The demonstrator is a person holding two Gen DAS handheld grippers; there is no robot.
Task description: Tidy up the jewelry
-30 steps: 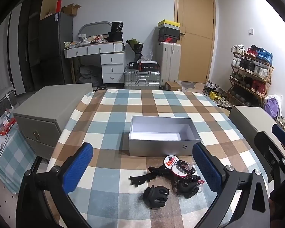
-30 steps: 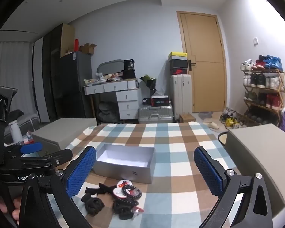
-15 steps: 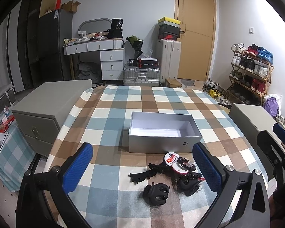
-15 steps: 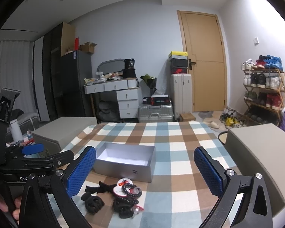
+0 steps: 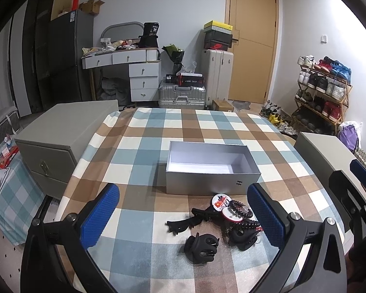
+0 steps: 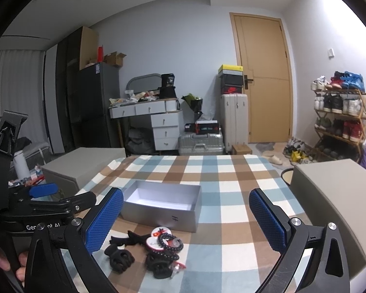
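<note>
An open silver box stands on the checked tablecloth; it also shows in the right wrist view. In front of it lies a small pile: black hair claws, a flat black clip, round red-and-white badges and dark bead bracelets. The pile also shows in the right wrist view. My left gripper is open and empty, held above the pile. My right gripper is open and empty, to the right of the pile.
Grey storage boxes stand beside the table, one on the left and one on the right. Behind are a white desk, suitcases, a door and a shoe rack.
The left gripper has tilted or drawn back slightly, so the box and pile sit a little higher in its view. The right gripper has barely moved.
</note>
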